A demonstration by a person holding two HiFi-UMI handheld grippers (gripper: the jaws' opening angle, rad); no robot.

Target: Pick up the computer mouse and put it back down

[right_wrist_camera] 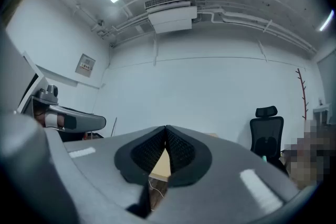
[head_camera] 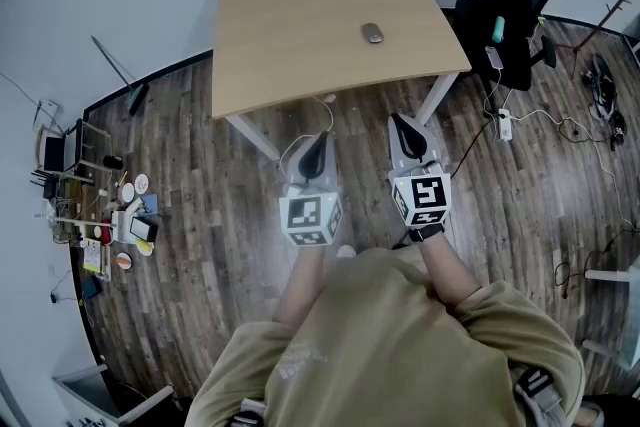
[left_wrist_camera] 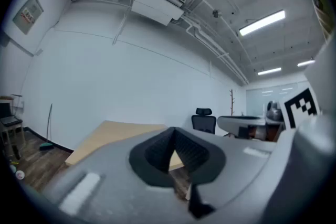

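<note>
A grey computer mouse (head_camera: 372, 33) lies on the light wooden table (head_camera: 300, 15), right of its middle. Both grippers hang level over the floor, short of the table's near edge and well away from the mouse. My left gripper (head_camera: 318, 139) has its jaws together with nothing between them; in the left gripper view its tips (left_wrist_camera: 173, 132) meet in front of the table top (left_wrist_camera: 113, 134). My right gripper (head_camera: 400, 121) is shut and empty too, tips (right_wrist_camera: 166, 131) touching. The mouse shows in neither gripper view.
A black office chair (head_camera: 515, 5) stands at the table's right end. A power strip (head_camera: 505, 125) and cables trail over the wooden floor to the right. A cluttered low shelf (head_camera: 110, 215) sits at the far left. The person's torso fills the bottom of the head view.
</note>
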